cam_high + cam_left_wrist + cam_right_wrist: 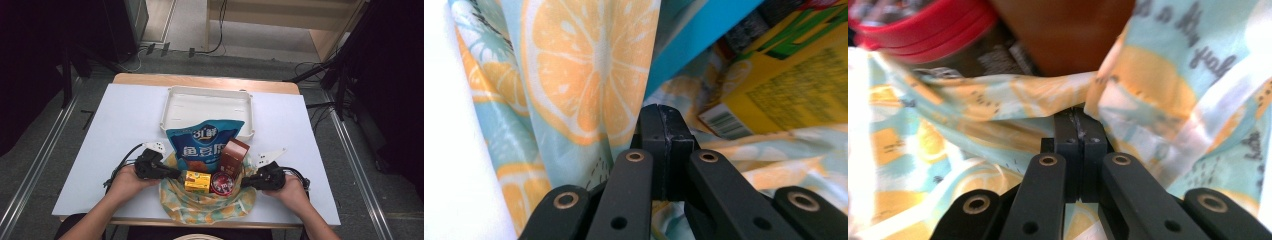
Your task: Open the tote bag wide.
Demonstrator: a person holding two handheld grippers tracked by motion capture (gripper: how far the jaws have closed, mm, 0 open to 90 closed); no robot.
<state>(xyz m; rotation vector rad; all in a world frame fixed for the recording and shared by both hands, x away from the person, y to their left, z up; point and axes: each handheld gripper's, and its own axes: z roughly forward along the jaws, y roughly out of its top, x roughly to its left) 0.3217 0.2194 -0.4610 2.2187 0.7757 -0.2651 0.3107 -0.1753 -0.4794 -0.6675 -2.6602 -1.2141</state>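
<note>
White tray (172, 107) sits at the far middle of the white surface (125, 125), a wooden edge (200, 80) behind it. Grey floor (250, 62) beyond, black cables (220, 35) trailing, metal rails (35, 160) along both sides.

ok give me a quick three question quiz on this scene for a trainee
1. True or false: both grippers' jaws are shut on the lemon-print cloth bag.
2. Which item stands tallest in the bag: A) yellow box, B) blue snack pouch, C) red-lidded tin?
3. What lies on the table behind the bag?

Key:
1. True: the left gripper pinches the bag's left edge, the right gripper its right edge.
2. B
3. A white tray, nothing in it.
</note>
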